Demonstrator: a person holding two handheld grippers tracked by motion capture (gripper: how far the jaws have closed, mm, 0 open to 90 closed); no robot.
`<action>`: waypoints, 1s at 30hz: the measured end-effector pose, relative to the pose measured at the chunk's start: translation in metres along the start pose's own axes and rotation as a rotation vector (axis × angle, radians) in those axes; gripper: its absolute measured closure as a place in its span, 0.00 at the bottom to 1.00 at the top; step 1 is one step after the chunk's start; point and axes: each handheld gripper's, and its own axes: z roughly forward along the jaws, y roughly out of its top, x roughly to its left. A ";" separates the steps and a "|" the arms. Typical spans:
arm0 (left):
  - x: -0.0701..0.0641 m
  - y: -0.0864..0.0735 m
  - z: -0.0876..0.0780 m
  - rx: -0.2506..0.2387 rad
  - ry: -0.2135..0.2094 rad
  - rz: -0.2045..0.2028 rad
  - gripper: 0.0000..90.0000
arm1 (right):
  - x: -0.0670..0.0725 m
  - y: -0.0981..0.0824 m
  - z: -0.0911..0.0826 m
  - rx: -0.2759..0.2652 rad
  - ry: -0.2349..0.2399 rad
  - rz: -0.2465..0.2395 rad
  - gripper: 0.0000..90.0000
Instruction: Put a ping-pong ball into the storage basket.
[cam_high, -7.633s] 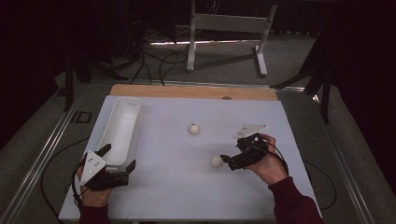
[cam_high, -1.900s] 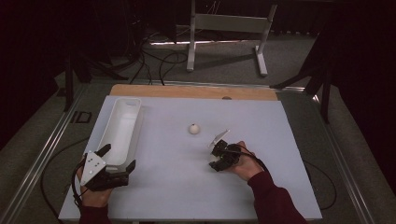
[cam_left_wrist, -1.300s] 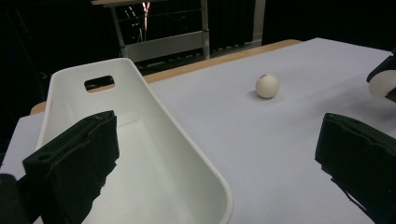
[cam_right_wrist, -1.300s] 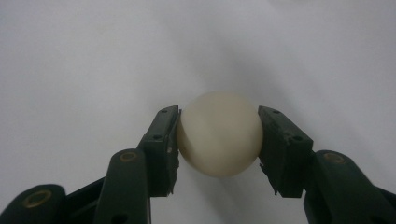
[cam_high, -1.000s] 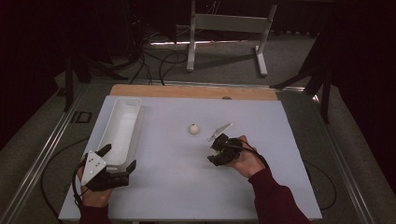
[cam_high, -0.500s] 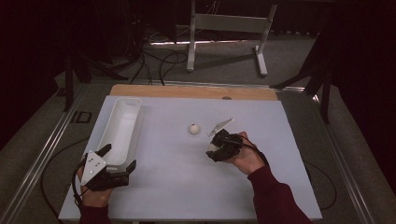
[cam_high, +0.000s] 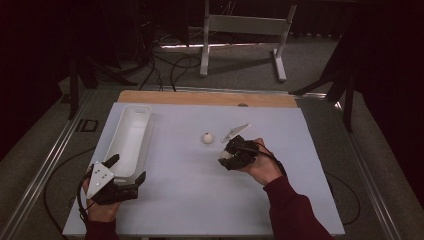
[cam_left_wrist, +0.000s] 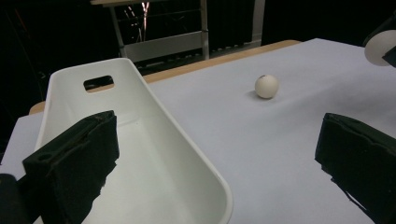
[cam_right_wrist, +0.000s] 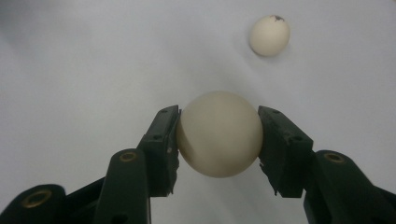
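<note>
Jaws of the right gripper (cam_right_wrist: 218, 135) clamp a cream ball (cam_right_wrist: 219, 134) at centre frame, above the white table (cam_high: 200, 190). Another ball (cam_high: 207, 138) lies just left of it in the high view. At lower left, the left gripper (cam_high: 126, 170) gapes wide beside a white tray (cam_high: 129, 137).

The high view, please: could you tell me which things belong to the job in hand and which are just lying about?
Likely in the job:
- ball clamped in the right gripper
- second ball loose on the table
- white bin, empty
- left gripper, open beside the bin

Lying about:
- metal stand on the floor
- floor cables
</note>
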 end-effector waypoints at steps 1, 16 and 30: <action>0.000 0.000 0.000 0.000 -0.001 -0.001 0.00 | 0.000 0.000 0.000 -0.001 -0.002 0.000 0.56; 0.000 0.000 0.000 0.000 -0.003 -0.001 0.01 | 0.002 0.006 -0.008 -0.049 0.004 0.013 0.56; 0.000 0.000 0.000 -0.002 -0.004 0.000 0.01 | 0.004 0.013 -0.012 -0.107 0.024 0.024 0.56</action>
